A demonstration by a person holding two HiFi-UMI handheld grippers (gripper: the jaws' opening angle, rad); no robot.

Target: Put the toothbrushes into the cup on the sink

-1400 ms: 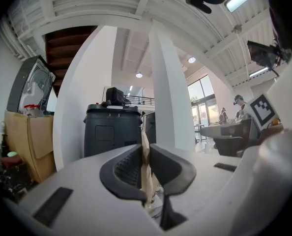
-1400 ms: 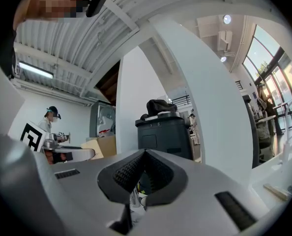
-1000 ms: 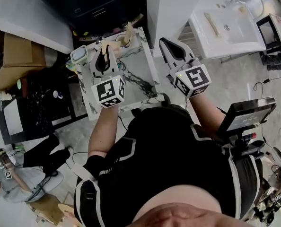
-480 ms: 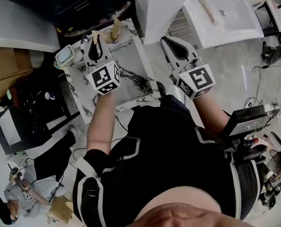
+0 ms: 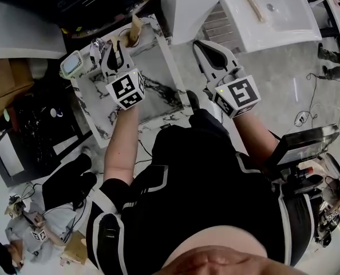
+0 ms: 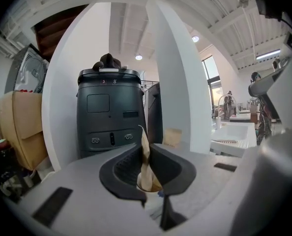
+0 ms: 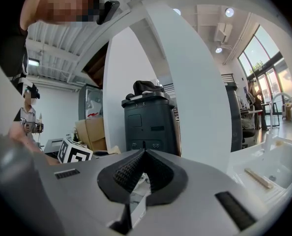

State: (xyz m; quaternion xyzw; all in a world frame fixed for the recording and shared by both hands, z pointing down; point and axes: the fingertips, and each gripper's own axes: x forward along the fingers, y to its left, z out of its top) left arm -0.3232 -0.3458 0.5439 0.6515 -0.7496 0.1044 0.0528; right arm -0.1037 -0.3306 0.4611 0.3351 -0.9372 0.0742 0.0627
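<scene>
My left gripper (image 5: 116,43) (image 6: 145,149) hangs over the far end of a marble-topped table (image 5: 158,79). Its jaws stand a little apart and nothing is pressed between them. Through the gap I see a tan strip (image 6: 145,157) (image 5: 134,28) standing in a small round cup (image 6: 149,187) just beyond the tips. My right gripper (image 5: 202,43) (image 7: 144,152) is shut and empty, in the air right of that table. A tan toothbrush (image 5: 253,4) (image 7: 258,178) lies on the white sink (image 5: 284,24) (image 7: 283,161) at the far right, well away from both grippers.
A white pillar (image 5: 187,2) stands between table and sink. A black machine (image 6: 109,112) (image 7: 151,122) rises behind the table. A small device with a pale screen (image 5: 71,65) sits at the table's left corner. Cardboard boxes (image 5: 4,90) and a seated person (image 5: 21,234) are left.
Both grippers have sunk toward the table. The left one has drawn closer to the cup with the tan strip. Neither gripper's jaws have changed.
</scene>
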